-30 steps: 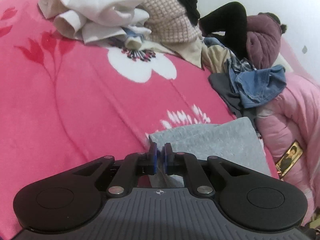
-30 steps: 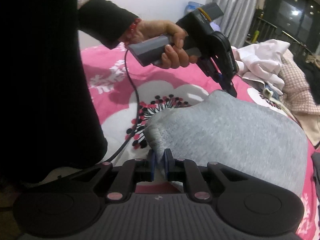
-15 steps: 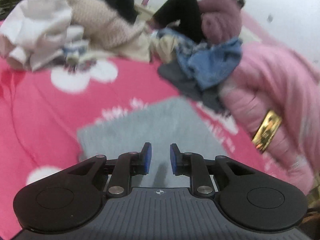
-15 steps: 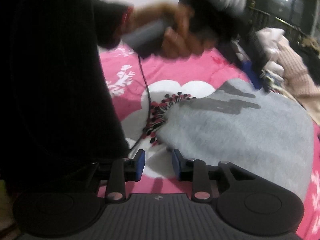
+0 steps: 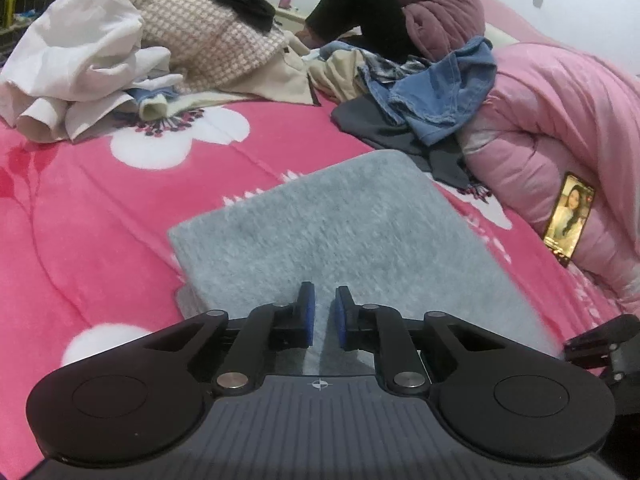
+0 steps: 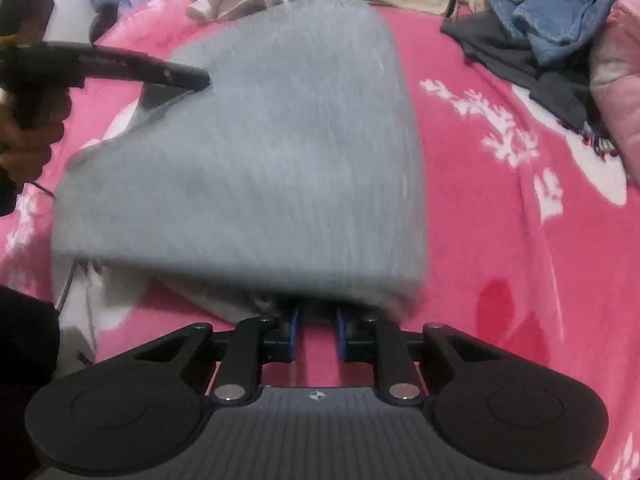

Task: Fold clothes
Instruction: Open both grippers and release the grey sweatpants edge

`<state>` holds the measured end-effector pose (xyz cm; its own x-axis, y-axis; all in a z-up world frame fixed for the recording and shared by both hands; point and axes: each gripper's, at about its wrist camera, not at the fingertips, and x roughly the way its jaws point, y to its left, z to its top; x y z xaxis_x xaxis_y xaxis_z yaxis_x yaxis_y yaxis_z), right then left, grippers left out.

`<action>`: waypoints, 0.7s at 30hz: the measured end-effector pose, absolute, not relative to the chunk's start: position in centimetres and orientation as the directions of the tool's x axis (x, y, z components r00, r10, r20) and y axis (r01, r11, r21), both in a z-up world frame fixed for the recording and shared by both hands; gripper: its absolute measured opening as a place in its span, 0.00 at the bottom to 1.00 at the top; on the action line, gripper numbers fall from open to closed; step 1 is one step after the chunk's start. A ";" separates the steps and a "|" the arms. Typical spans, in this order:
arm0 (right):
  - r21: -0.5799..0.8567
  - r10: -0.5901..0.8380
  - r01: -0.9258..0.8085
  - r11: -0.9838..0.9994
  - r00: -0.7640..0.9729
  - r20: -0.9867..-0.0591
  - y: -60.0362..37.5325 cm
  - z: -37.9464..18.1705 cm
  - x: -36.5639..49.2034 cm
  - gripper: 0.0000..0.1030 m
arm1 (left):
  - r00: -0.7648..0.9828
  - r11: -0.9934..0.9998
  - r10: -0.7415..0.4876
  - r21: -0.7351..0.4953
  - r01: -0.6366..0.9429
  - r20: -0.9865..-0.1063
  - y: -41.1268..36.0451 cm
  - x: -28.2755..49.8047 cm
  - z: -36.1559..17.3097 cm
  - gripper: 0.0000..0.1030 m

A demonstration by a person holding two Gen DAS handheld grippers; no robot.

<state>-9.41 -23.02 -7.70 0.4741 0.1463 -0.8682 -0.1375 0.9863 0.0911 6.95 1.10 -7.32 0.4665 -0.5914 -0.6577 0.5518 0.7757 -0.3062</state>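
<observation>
A folded grey garment (image 5: 344,236) lies flat mid-bed on the pink floral blanket (image 5: 92,216). Left gripper (image 5: 322,316) hovers over it, right gripper (image 6: 316,330) at its near edge, both parted, empty

Pink floral bedspread (image 5: 100,208), bunched pink quilt (image 5: 560,128), lit phone (image 5: 568,216) leaning against it

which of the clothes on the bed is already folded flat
The grey garment, lying as a neat flat rectangle just ahead of the left gripper; the white, checked and denim pieces lie crumpled.

Right tool (image 6: 316,330) tips under blurred grey garment (image 6: 256,152) edge
</observation>
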 end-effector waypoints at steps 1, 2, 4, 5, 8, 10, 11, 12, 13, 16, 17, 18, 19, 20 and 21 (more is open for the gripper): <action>0.092 0.144 -0.129 0.987 0.488 -0.861 -23.2 -6.9 -9.5 0.19 | 0.467 0.775 -0.592 -0.304 0.554 -0.657 1.1 7.0 -7.3 0.13; 0.095 0.140 -0.115 0.989 0.501 -0.854 -23.5 -5.8 -9.6 0.17 | 0.466 0.774 -0.593 -0.304 0.556 -0.657 1.2 7.0 -7.3 0.13; 0.100 0.139 -0.102 0.990 0.527 -0.839 -23.9 -3.6 -10.1 0.16 | 0.465 0.771 -0.595 -0.303 0.561 -0.655 1.2 7.0 -7.3 0.13; 0.092 0.133 -0.103 0.990 0.538 -0.833 -24.0 -2.5 -10.4 0.16 | 0.465 0.769 -0.597 -0.301 0.564 -0.654 1.2 6.9 -7.3 0.13; 0.040 0.098 -0.115 0.993 0.569 -0.817 -23.8 0.5 -10.9 0.19 | 0.461 0.763 -0.605 -0.306 0.570 -0.649 1.3 7.0 -7.4 0.14; 0.046 0.109 -0.118 0.992 0.600 -0.793 -23.6 2.4 -11.0 0.19 | 0.460 0.760 -0.610 -0.310 0.572 -0.645 1.4 7.0 -7.5 0.14; 0.073 0.127 -0.113 0.991 0.622 -0.772 -23.7 3.2 -10.7 0.19 | 0.460 0.758 -0.612 -0.311 0.573 -0.644 1.4 7.0 -7.5 0.14; 0.096 0.146 -0.112 0.989 0.644 -0.751 -23.7 3.9 -10.2 0.19 | 0.459 0.757 -0.613 -0.312 0.574 -0.643 1.4 7.0 -7.5 0.14; 0.104 0.154 -0.115 0.988 0.669 -0.727 -23.4 4.3 -9.9 0.19 | 0.460 0.757 -0.614 -0.312 0.575 -0.642 1.4 7.0 -7.5 0.14; 0.104 0.147 -0.104 0.989 0.694 -0.705 -22.1 2.2 -7.9 0.19 | 0.461 0.759 -0.613 -0.315 0.570 -0.642 1.4 7.0 -7.5 0.14; 0.117 0.160 -0.110 0.987 0.666 -0.729 -21.8 0.3 -7.0 0.19 | 0.461 0.760 -0.611 -0.315 0.569 -0.643 1.4 7.0 -7.4 0.14; 0.119 0.160 -0.107 0.987 0.611 -0.775 -21.5 -2.4 -6.2 0.19 | 0.461 0.760 -0.611 -0.314 0.569 -0.644 1.4 7.0 -7.4 0.14; 0.117 0.154 -0.101 0.988 0.564 -0.811 -21.4 -4.5 -5.7 0.19 | 0.461 0.760 -0.610 -0.312 0.570 -0.644 1.3 7.0 -7.4 0.13; 0.122 0.156 -0.098 0.988 0.556 -0.816 -21.5 -5.0 -5.8 0.18 | 0.461 0.760 -0.609 -0.310 0.571 -0.645 1.3 7.0 -7.4 0.14; 0.128 0.159 -0.095 0.987 0.547 -0.822 -21.6 -5.5 -5.8 0.18 | 0.461 0.760 -0.609 -0.309 0.572 -0.646 1.3 7.0 -7.4 0.13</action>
<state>-5.84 -21.62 -5.54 0.5471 0.1594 -0.8218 -0.0953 0.9872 0.1280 6.96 1.25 -7.38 0.4610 -0.6087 -0.6458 0.5717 0.7603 -0.3085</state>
